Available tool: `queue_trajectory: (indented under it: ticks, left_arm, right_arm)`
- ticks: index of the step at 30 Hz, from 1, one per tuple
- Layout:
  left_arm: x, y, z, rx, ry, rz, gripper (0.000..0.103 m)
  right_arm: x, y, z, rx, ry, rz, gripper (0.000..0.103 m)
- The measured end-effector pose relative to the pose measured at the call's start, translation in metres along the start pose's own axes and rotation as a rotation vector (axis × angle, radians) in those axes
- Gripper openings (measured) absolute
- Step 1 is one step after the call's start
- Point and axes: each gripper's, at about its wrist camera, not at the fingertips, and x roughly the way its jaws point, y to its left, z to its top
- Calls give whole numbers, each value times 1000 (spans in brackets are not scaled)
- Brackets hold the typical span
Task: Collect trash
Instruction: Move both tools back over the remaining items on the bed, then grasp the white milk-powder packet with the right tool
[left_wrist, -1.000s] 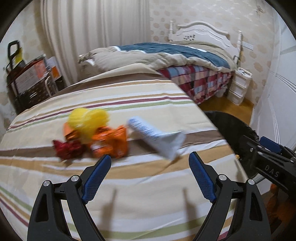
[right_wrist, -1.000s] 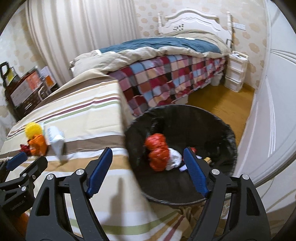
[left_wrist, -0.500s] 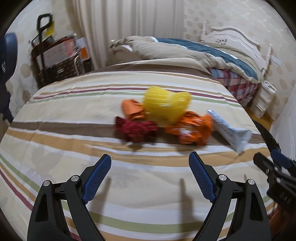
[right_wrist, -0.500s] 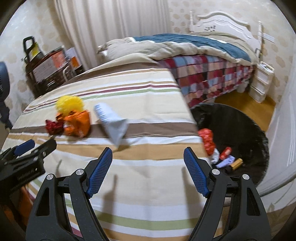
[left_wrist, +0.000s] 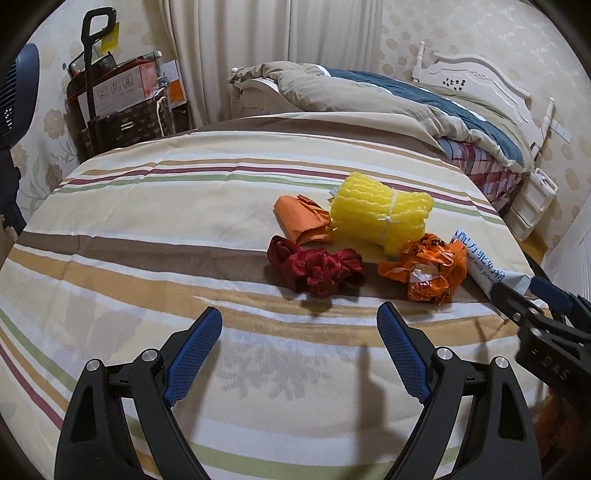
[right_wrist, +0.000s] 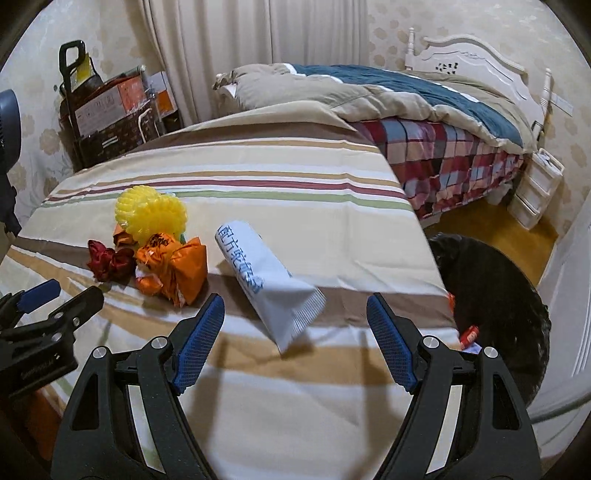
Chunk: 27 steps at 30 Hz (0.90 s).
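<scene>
1. Right wrist view: white pouch (right_wrist: 266, 280) lies on the striped bed (right_wrist: 332, 229), long axis running away, just ahead of the right hand-held gripper (right_wrist: 295, 325) — jaws apart, empty.
2. Left hand-held gripper (left_wrist: 299, 339) — also apart — faces the red wrapper (left_wrist: 314, 267).

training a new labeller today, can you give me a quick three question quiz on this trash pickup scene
1. True or false: the left gripper has its fingers shut on the red crumpled wrapper.
2. Which piece lies nearest the right gripper? A) yellow foam net B) white pouch with blue print C) orange wrapper
3. Where is the black bin relative to the striped bed in the right wrist view?

Key
1. False; both grippers are open and empty.
2. B
3. On the floor, off the bed's right edge, with some trash already in it.
</scene>
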Motion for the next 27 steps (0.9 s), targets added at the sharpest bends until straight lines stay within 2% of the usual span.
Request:
queue_trajectory:
  ticks: [4,6,8,11,14,24,26,27]
  left_arm:
    - [5,1,4,5,7,-7,85]
    - [9,2,7,3,15,-14,85]
    - [12,2,9,6,23,-20,85]
    - [15,1,12,15,24,-18,85]
    - [20,-1,16,22,28,-14,85]
    - [30,-4,21,47,53,-46,85]
    - [30,-5,21,52,51,-50,82]
    - [30,-6,20,57,52,-52,75]
  right_arm:
    - [12,2,5,-1,26,14,77]
    - [15,2,7,5,31,20,71]
    - [18,3,8,1,43,27,55]
    - [23,3,8,3,62,44,44]
    - [24,0,10,8,56,46,40]
    - [26,-6,11,28,56,59,40]
    - [26,-7,11,30,56,60,40]
    - [26,-6,11,29,56,59,40]
